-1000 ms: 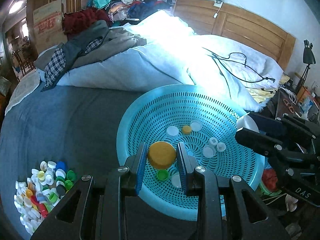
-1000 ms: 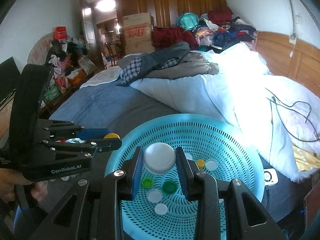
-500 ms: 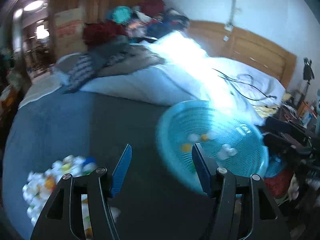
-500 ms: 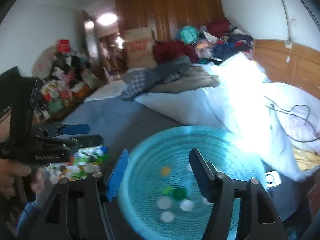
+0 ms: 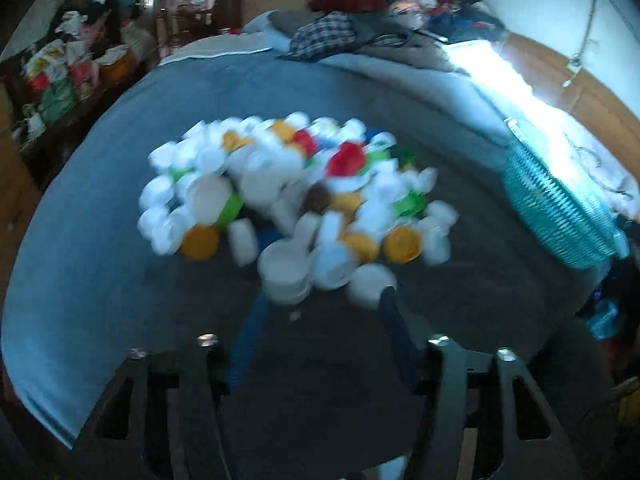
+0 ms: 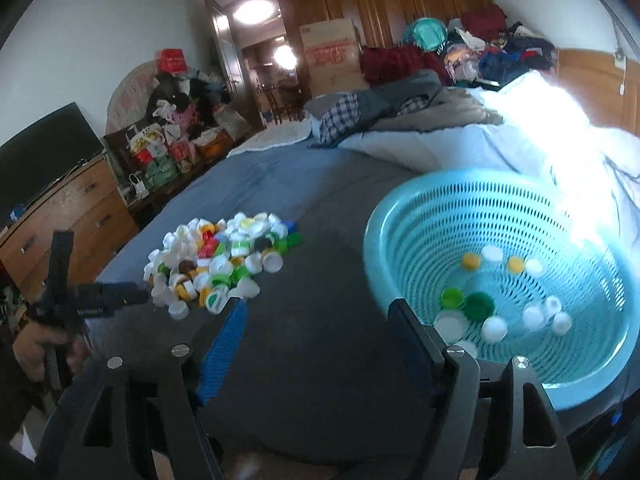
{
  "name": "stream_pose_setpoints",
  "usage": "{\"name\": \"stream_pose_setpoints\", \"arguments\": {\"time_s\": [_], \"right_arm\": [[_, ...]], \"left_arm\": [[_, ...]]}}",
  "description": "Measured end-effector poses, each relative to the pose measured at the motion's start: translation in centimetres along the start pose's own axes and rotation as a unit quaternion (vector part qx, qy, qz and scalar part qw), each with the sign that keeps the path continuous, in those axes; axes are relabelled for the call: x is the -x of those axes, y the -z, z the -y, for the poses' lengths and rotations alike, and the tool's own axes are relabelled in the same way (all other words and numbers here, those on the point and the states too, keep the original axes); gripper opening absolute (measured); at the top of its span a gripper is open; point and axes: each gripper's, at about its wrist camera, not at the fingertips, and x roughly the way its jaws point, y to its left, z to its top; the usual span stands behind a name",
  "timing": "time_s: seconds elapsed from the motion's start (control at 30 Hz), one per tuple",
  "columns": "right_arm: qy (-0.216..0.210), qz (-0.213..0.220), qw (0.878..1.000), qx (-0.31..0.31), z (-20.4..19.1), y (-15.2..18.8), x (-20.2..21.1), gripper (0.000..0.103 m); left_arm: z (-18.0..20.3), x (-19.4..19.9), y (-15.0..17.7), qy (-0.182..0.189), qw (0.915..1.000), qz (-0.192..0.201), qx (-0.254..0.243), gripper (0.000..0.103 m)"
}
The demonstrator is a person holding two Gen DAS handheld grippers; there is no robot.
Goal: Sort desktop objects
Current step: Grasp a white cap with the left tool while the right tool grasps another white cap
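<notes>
A heap of mixed bottle caps (image 5: 296,192), white, yellow, green and red, lies on the dark bedspread. My left gripper (image 5: 324,300) hovers at its near edge. Its jaws are closing, and white caps (image 5: 284,276) sit just past the fingertips, with no pad pressing on any; the picture is blurred. The teal perforated basket (image 6: 372,248) on the right holds several caps (image 6: 480,304). My right gripper (image 6: 316,308) hangs over bare bedspread between the heap of caps (image 6: 224,256) and the basket, jaws opening with nothing between them. The basket (image 5: 552,208) shows edge-on at the right of the left wrist view.
The left gripper (image 6: 140,296), held in a hand (image 6: 40,344), reaches toward the heap from the left. A white duvet (image 6: 520,132) and piled clothes (image 6: 400,100) lie behind the basket. A wooden dresser (image 6: 68,208) with a screen stands beyond the bed's left edge.
Both grippers let go of their caps, a yellow and a white one, over the basket and opened. The left swung left and down to the heap; the right shifted left off the basket.
</notes>
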Motion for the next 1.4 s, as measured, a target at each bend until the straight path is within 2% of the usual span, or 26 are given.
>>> {"name": "stream_pose_setpoints", "arguments": {"time_s": [0.07,0.27,0.33,0.37,0.4,0.57,0.67,0.8,1.0,1.07,1.13,1.23,1.3,1.37,1.4], "right_arm": [[-0.004,-0.012,1.000,0.001,-0.2,0.2,-0.5,0.079],[-0.007,-0.042,0.999,0.002,-0.8,1.4,-1.5,0.078],[-0.007,-0.047,0.999,0.002,-1.0,1.6,-1.8,0.078],[-0.008,-0.048,0.999,0.002,-1.2,1.6,-1.9,0.078],[-0.009,-0.050,0.999,0.002,-1.3,1.6,-2.1,0.078],[-0.007,-0.056,0.998,0.002,-1.2,1.6,-2.2,0.078],[-0.011,-0.065,0.998,-0.004,-1.0,1.6,-2.6,0.072],[-0.018,-0.068,0.997,0.007,-1.7,1.2,-3.0,0.071],[-0.044,-0.090,0.995,0.029,-4.3,1.9,-5.2,0.071],[-0.054,-0.097,0.993,0.035,-5.4,2.3,-6.0,0.071],[-0.061,-0.105,0.992,0.041,-6.4,2.6,-6.8,0.071],[-0.068,-0.109,0.991,0.047,-7.6,2.5,-7.6,0.071],[-0.072,-0.108,0.990,0.050,-8.1,2.3,-7.7,0.071],[-0.075,-0.106,0.990,0.054,-8.6,2.1,-7.9,0.071],[-0.079,-0.107,0.990,0.057,-9.0,1.9,-8.0,0.071]], "left_arm": [[-0.6,-0.6,0.4,0.000,0.9999,-0.001,0.015,0.042],[-1.9,-1.2,-0.3,0.004,0.9989,0.022,0.040,0.042],[-2.1,-1.9,-0.7,-0.003,0.9991,0.017,0.040,0.042],[-2.3,-2.4,-0.9,-0.003,0.9990,0.012,0.043,0.040],[-2.4,-2.7,-1.0,-0.002,0.9990,0.008,0.045,0.024],[-2.1,-2.8,-0.7,-0.002,0.9995,0.010,0.030,0.025],[-2.7,-1.5,-0.6,0.002,0.9988,0.028,0.041,0.025],[-4.8,1.0,-0.2,-0.012,0.9972,0.051,0.053,0.025],[-8.6,-0.1,2.1,-0.041,0.9963,0.001,0.076,0.025],[-9.3,-0.8,2.6,-0.030,0.9960,-0.015,0.084,0.026],[-9.2,-1.0,2.5,-0.033,0.9960,-0.014,0.082,0.026],[-8.8,-1.4,2.1,-0.035,0.9965,-0.011,0.075,0.045],[-8.4,-1.7,2.1,-0.043,0.9968,-0.012,0.067,0.045],[-8.3,-1.6,2.1,-0.045,0.9968,-0.009,0.065,0.041],[-8.5,-1.4,2.2,-0.044,0.9966,-0.006,0.069,0.025]]}}
